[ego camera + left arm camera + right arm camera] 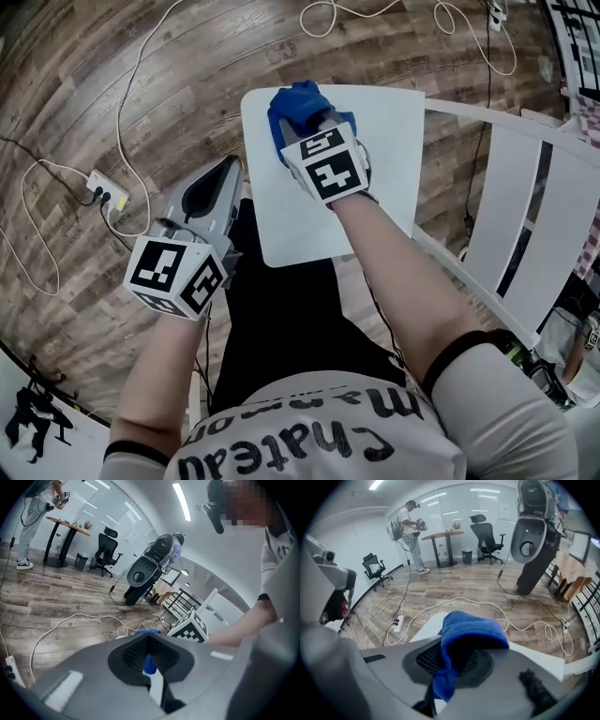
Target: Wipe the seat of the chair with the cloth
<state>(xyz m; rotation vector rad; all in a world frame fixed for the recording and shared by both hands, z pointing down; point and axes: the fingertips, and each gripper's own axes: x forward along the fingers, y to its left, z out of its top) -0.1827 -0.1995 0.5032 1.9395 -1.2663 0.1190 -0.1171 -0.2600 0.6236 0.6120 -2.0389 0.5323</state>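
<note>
Near left, just off the seat's left edge: grey left gripper (228,167), fingers closed together on nothing. Farther in, over the far-left part of the flat white chair seat (375,178): right gripper (305,120), fingers clamped on a bunched blue terry cloth (293,101), apparently down on the seat. Likely soft, light and limp, prone to bunching or slipping on the smooth seat; best gripped at a gathered fold, leaving a pad free underneath. Beyond, brown wood-plank floor (75,94).
</note>
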